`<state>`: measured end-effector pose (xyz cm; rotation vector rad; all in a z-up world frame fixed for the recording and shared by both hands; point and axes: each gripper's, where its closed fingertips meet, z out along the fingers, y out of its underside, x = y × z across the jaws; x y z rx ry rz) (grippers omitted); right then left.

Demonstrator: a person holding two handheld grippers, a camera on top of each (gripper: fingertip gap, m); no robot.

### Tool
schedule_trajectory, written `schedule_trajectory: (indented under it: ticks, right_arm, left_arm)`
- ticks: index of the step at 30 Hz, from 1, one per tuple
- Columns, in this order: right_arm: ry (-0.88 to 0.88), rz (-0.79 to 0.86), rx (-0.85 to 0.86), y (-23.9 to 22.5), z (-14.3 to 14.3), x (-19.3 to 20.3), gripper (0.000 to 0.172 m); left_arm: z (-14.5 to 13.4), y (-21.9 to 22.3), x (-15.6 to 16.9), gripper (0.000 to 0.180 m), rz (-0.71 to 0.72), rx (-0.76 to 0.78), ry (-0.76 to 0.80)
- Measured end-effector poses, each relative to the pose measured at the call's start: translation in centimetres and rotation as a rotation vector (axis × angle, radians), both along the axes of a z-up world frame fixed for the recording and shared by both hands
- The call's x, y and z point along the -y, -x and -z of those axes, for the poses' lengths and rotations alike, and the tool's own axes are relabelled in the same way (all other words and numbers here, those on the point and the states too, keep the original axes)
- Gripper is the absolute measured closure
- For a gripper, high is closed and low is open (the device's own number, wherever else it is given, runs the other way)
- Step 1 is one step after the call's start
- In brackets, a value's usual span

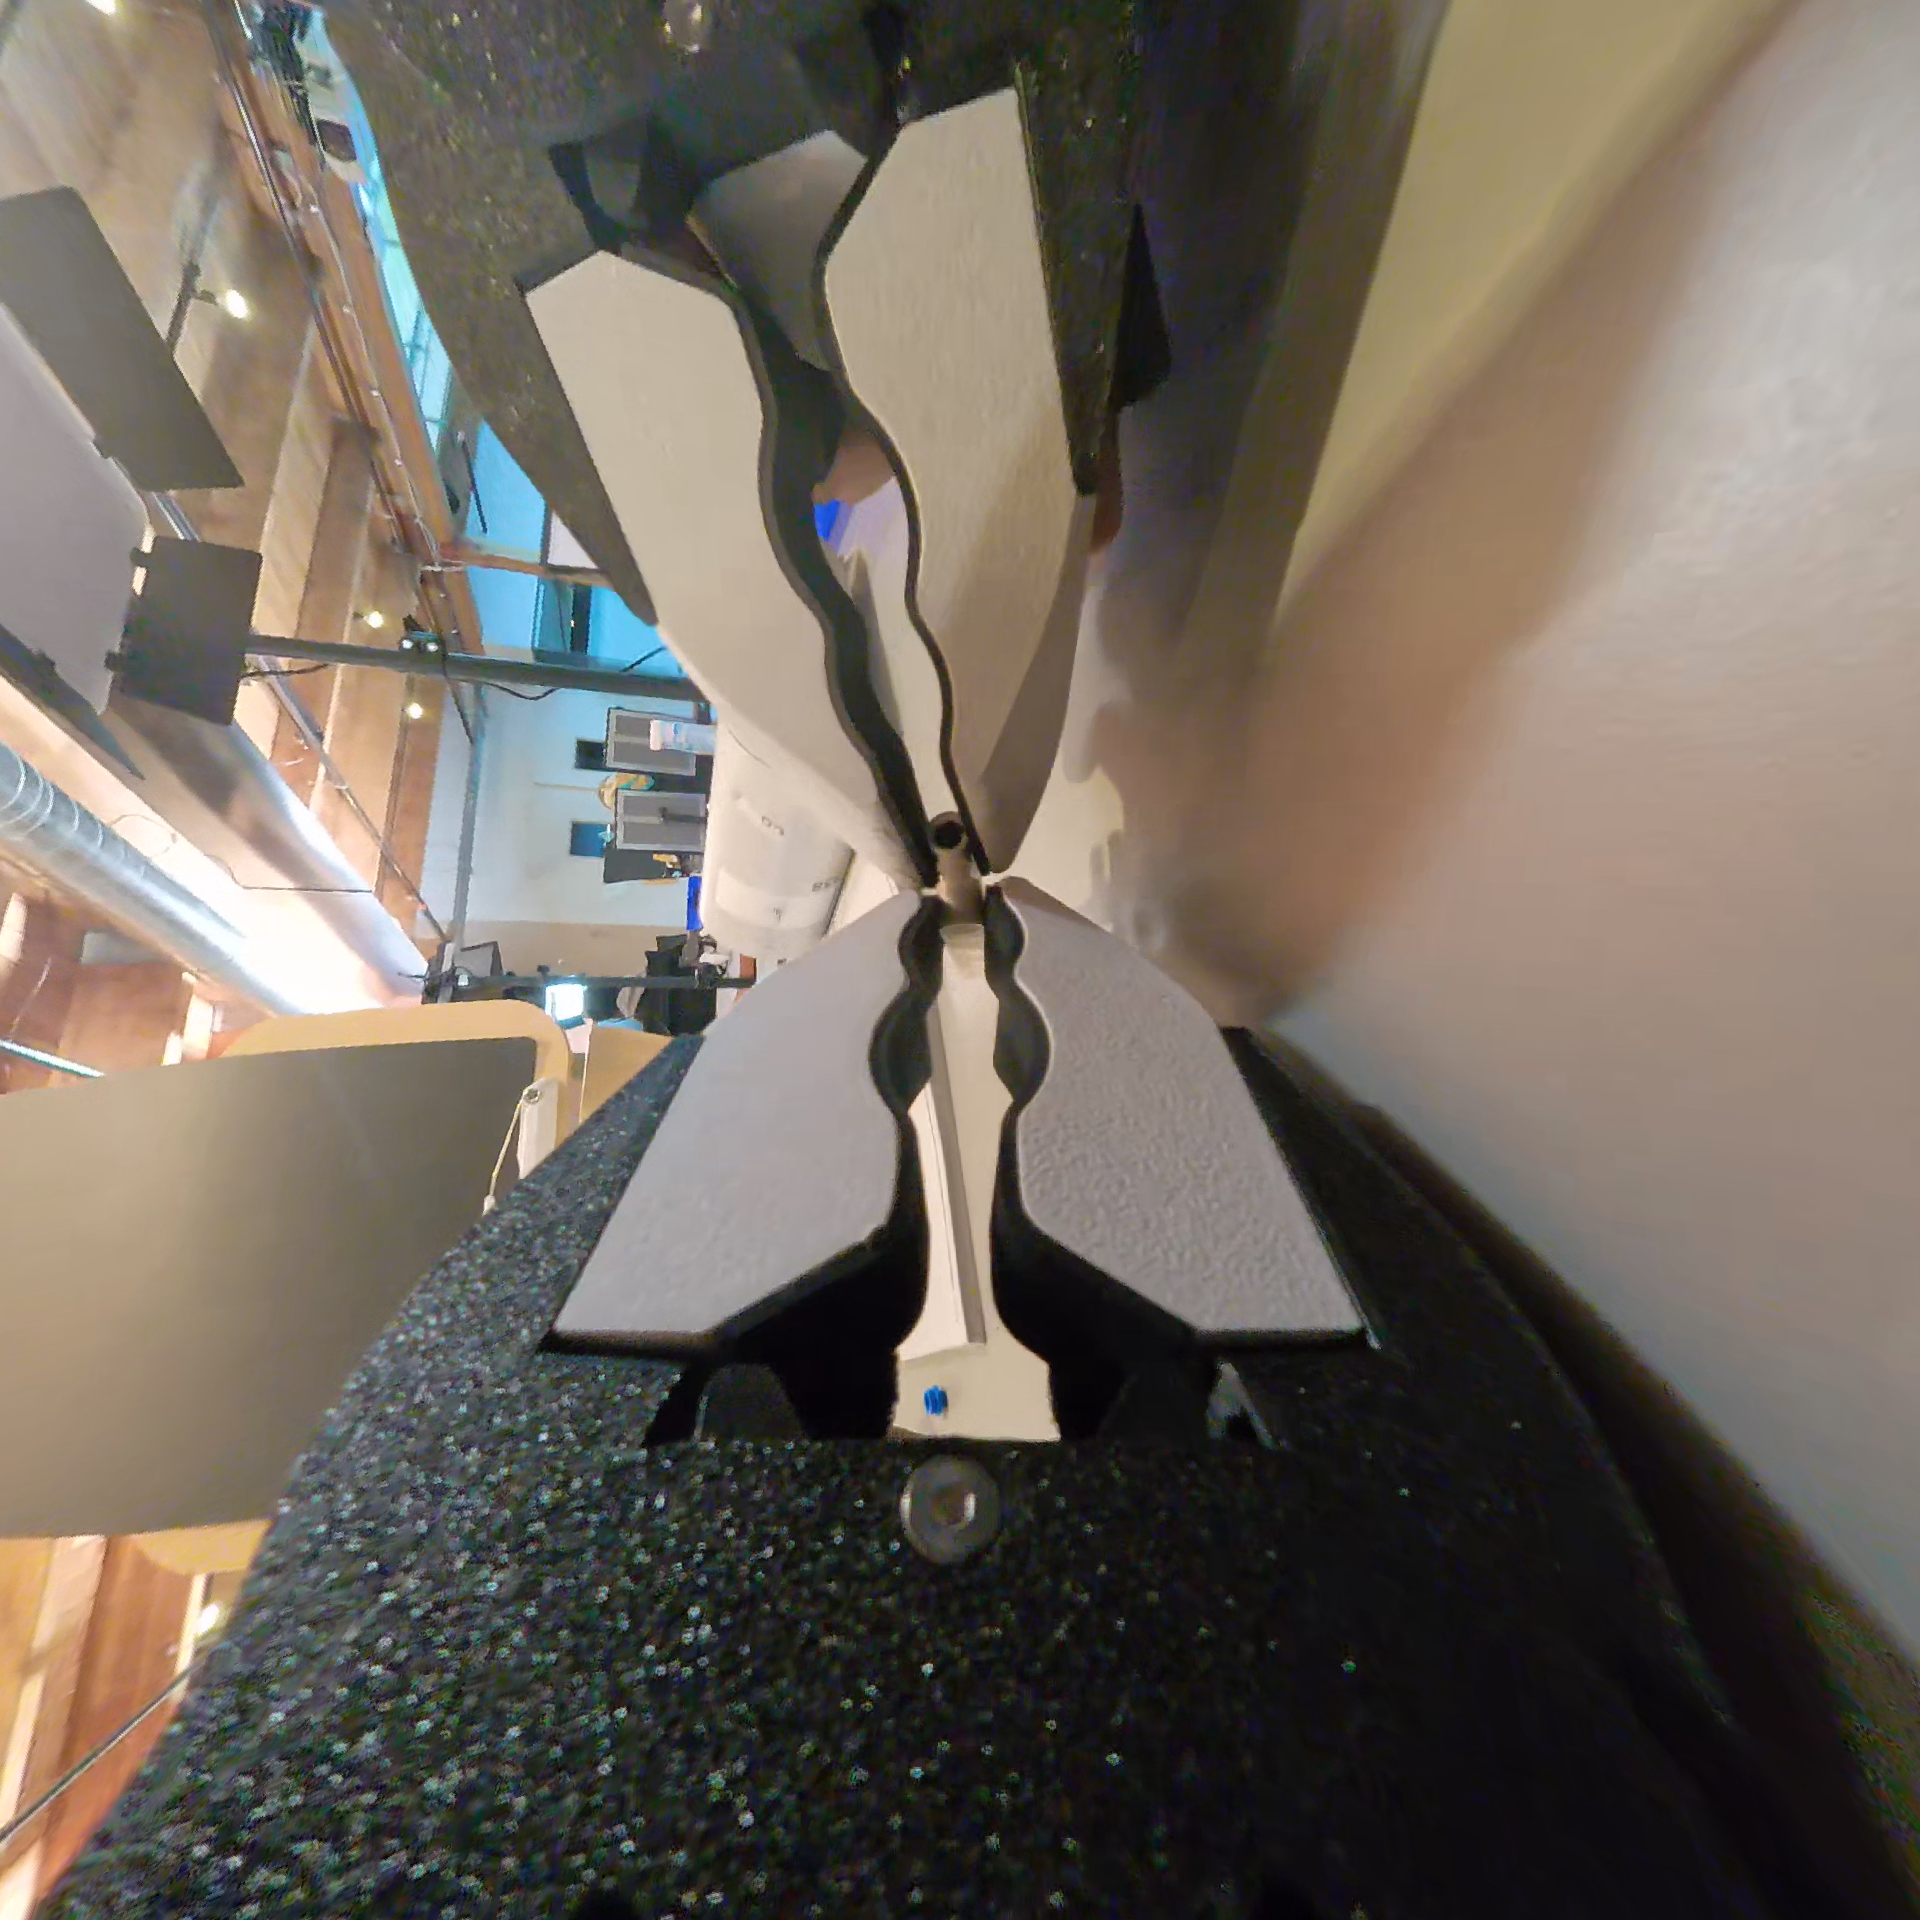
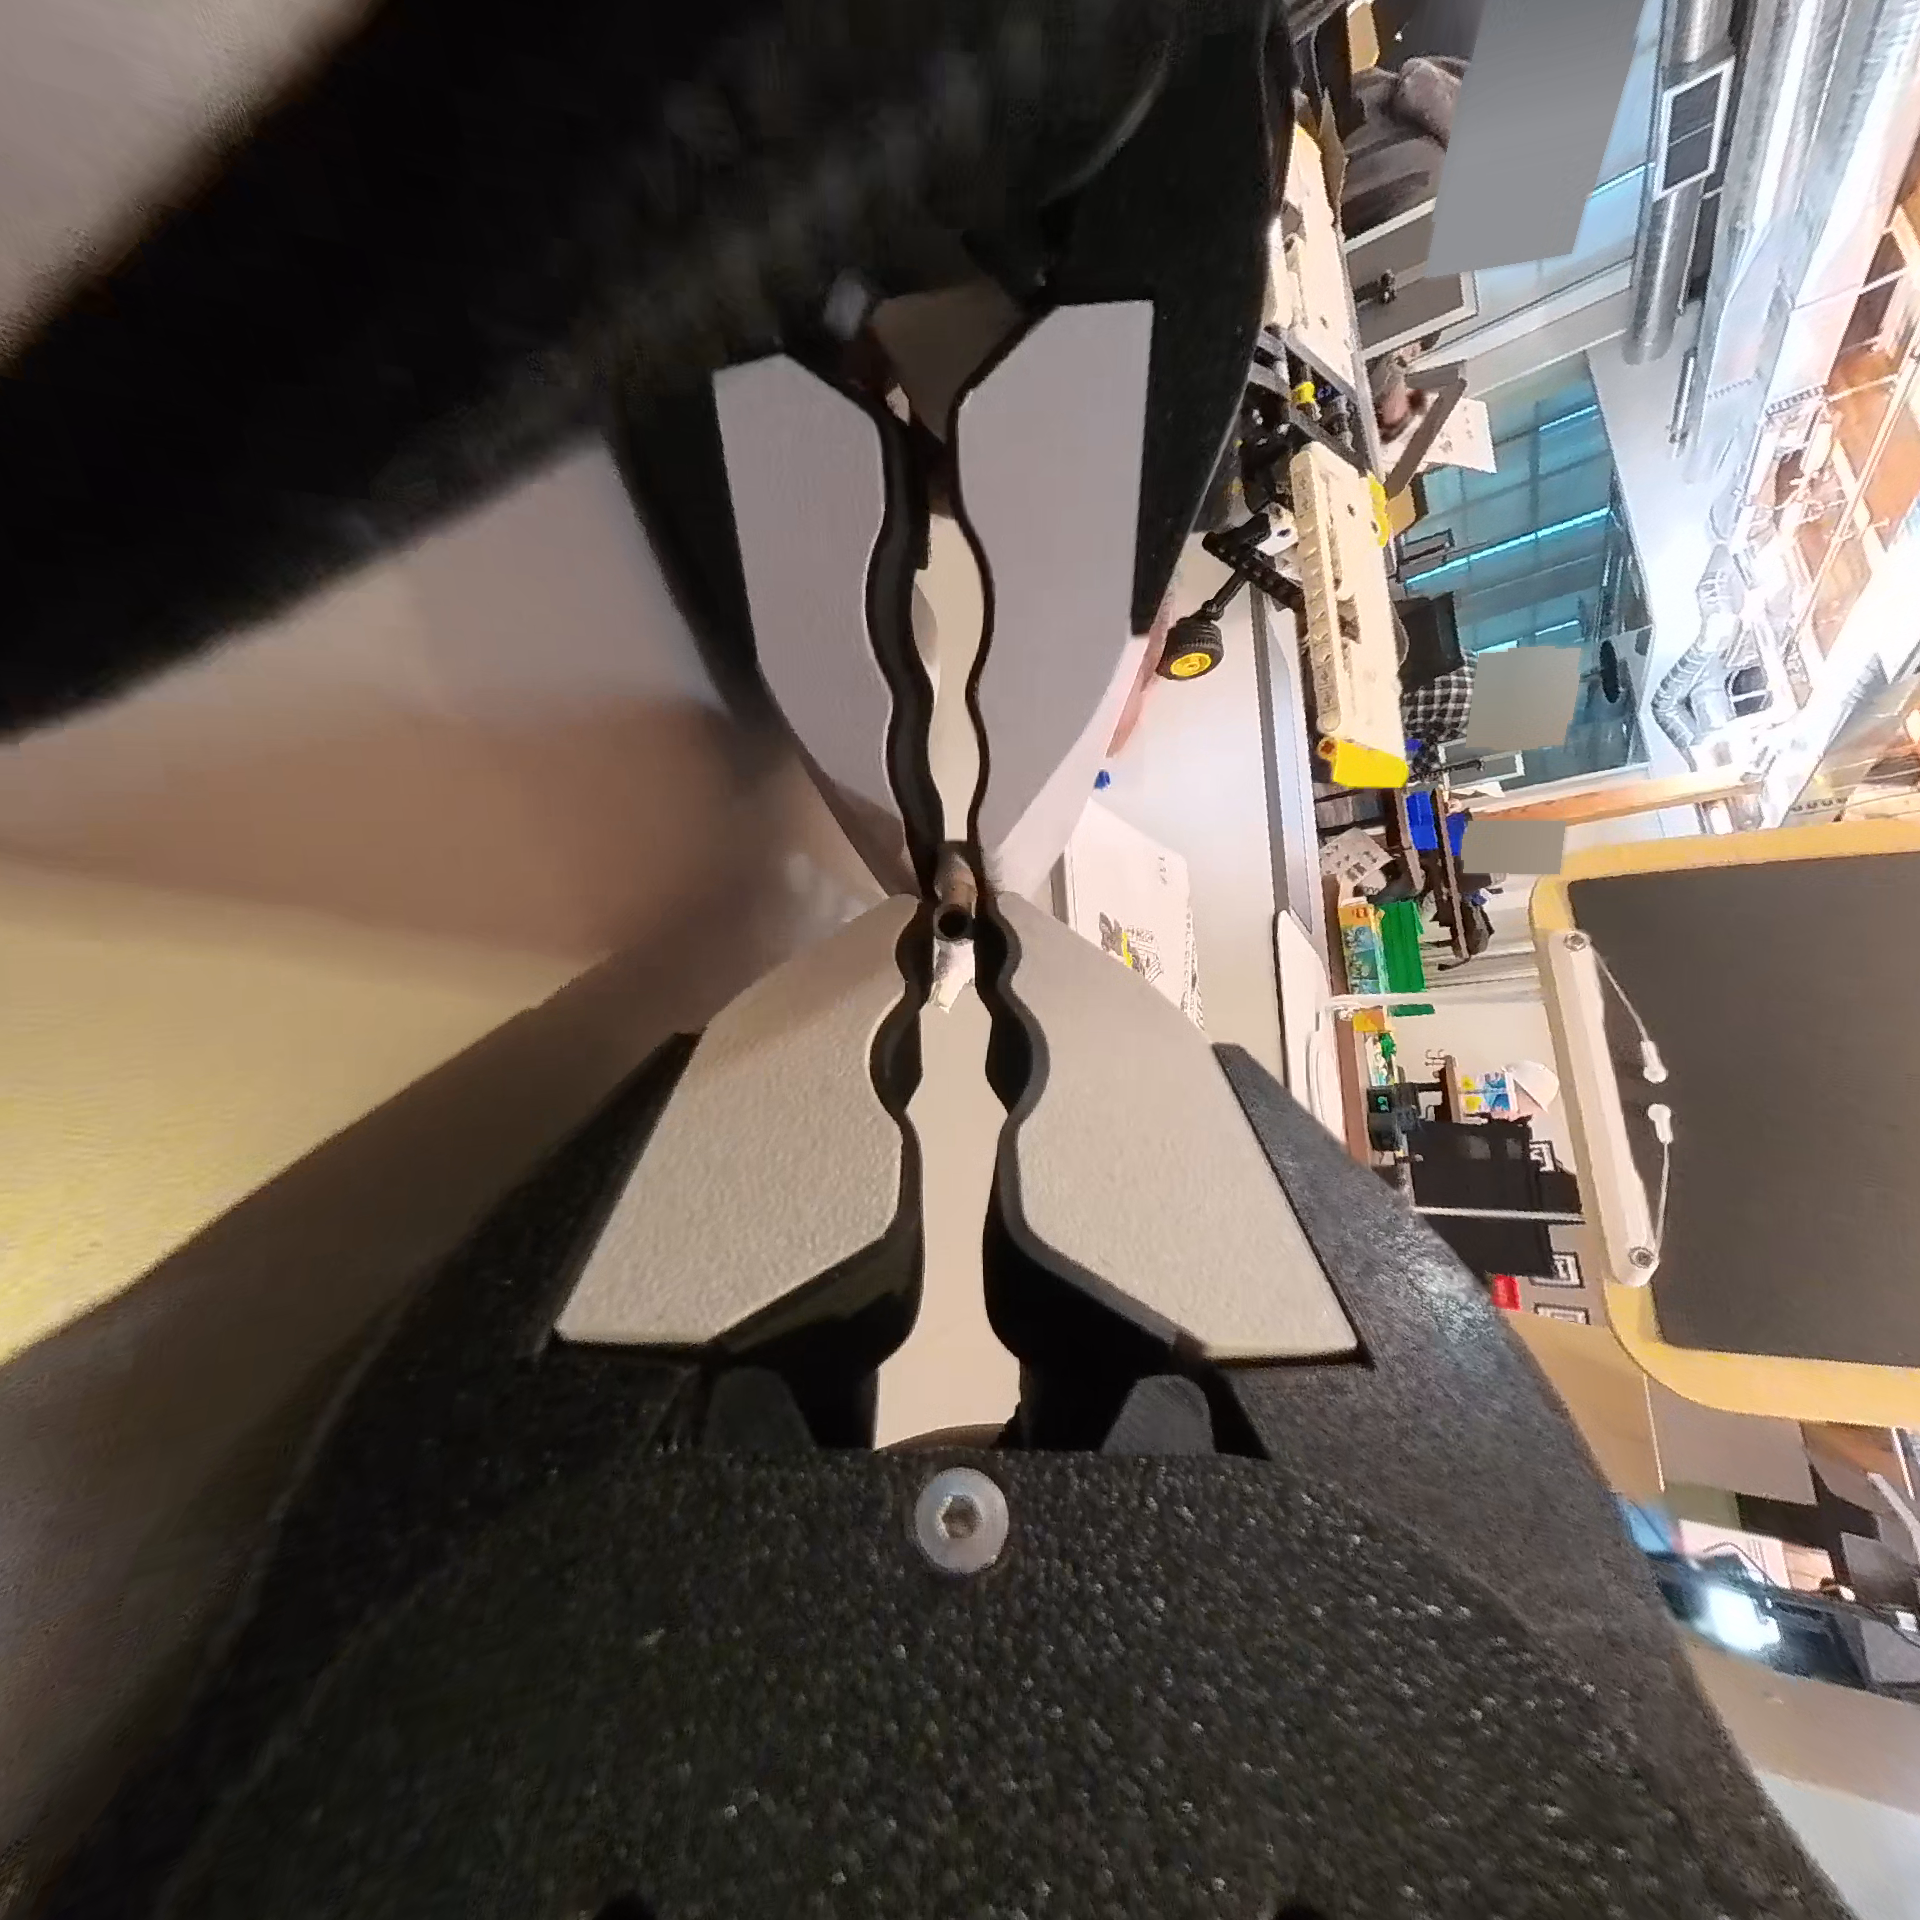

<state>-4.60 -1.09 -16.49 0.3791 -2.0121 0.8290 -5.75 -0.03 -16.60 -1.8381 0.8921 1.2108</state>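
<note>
Left wrist view: the left gripper (image 1: 956, 902) meets the right gripper (image 1: 954, 821) tip to tip, and a small grey tube (image 1: 954, 871) bridges the two. The chief risk, as it looks here, is the tube slipping or springing free: only its ends are caught at the very fingertips, so any twist or pull between the two hands could lever it out. The left gripper's jaws stand nearly closed, pinching the near end of the tube; the far jaws pinch its other end. A blue peg (image 1: 934, 1398) shows below, at the root of the jaws.

Right wrist view: the right gripper (image 2: 951, 925) is likewise almost closed, its fingertips (image 2: 914, 935) pressing the tube (image 2: 953, 902), whose open end faces the camera. Directly ahead, the left gripper (image 2: 951, 847) clamps the far end. A yellow-hubbed wheel (image 2: 1190, 646) lies well off to the right of the jaws.
</note>
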Motion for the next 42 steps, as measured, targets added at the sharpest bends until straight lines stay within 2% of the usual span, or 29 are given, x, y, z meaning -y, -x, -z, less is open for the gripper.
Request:
schedule_trajectory:
  ticks: [3, 7, 13, 21, 28, 32, 37, 39, 42]
  right_arm:
    - [-0.006, 0.012, -0.008, 0.0, 0.2, -0.3, 0.164]
    - [-0.026, 0.080, -0.021, 1.2, 0.4, -2.6, 0.165]
    - [-0.021, 0.060, 0.017, 1.0, 0.8, -2.5, 0.165]
    - [0.007, 0.072, 0.067, 1.4, 0.7, -2.6, 0.165]
    - [0.079, 0.155, 0.029, 1.7, -1.6, -3.6, 0.164]
    - [0.133, 0.285, -0.006, 1.0, -3.7, -6.4, 0.165]
    - [0.180, 0.452, -0.006, -1.4, -6.1, -11.6, 0.165]
    - [0.193, 0.514, -0.002, -2.4, -7.7, -14.5, 0.165]
    - [0.243, 0.679, 0.016, -3.0, -10.2, -21.3, 0.165]
  left_arm:
    - [0.3, -0.1, 0.1, 0.171, 0.003, 0.012, 0.013]
    - [0.4, 2.6, 1.9, 0.172, -0.093, 0.050, 0.010]
    - [0.8, 1.9, 1.1, 0.172, -0.073, 0.087, 0.040]
    - [0.8, 2.2, 0.8, 0.172, -0.118, 0.143, 0.038]
    - [0.6, 2.4, 1.1, 0.172, -0.135, 0.196, 0.003]
    - [0.4, 2.1, 1.1, 0.172, -0.126, 0.210, -0.014]
    - [0.4, 1.7, 1.0, 0.172, -0.114, 0.232, -0.021]
    - [0.5, 1.5, 1.0, 0.172, -0.110, 0.231, -0.016]
    - [0.5, 1.3, 0.9, 0.172, -0.105, 0.230, -0.013]
